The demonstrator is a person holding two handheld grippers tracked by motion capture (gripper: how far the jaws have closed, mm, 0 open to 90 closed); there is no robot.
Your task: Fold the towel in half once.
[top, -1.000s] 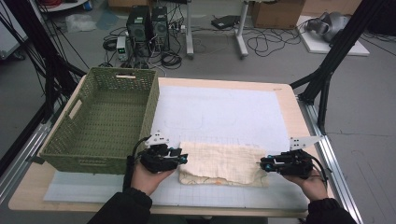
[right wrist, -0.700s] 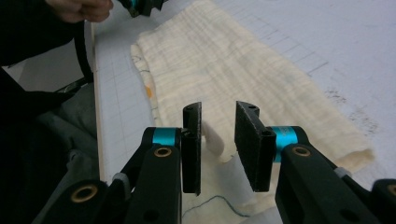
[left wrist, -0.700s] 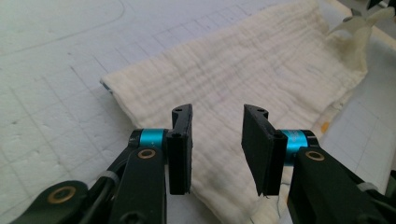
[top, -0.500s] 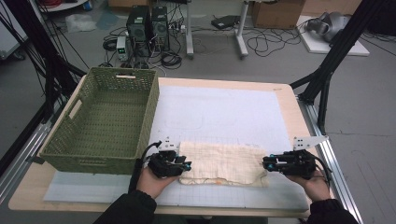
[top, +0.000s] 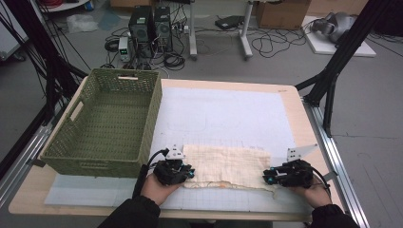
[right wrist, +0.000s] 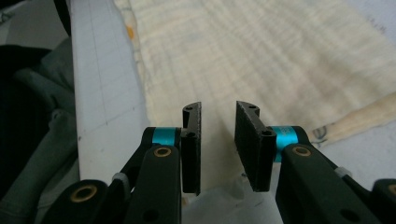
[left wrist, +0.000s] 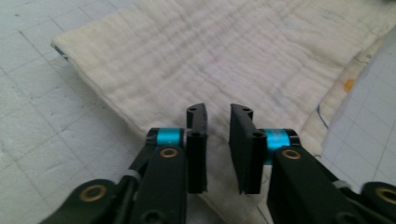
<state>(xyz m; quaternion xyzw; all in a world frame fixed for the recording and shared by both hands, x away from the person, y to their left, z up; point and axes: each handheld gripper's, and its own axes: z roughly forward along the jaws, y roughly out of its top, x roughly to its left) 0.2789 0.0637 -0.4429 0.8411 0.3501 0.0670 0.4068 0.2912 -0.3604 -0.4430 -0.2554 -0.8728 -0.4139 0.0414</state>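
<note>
Folded cloth flat on the desk, a gripper at each end, nothing lifted yet

The cream quilted cloth lies folded into a long strip just beside the green wicker basket, off its near right corner. The left gripper sits at the cloth's end nearest the basket; its jaws have just been closing and now stand a narrow gap apart over the fabric edge, pinching nothing I can make out. The right gripper hangs at the end far from the basket, jaws likewise slightly apart. I judge that gripping, any further fold and putting the cloth away all remain.
</note>
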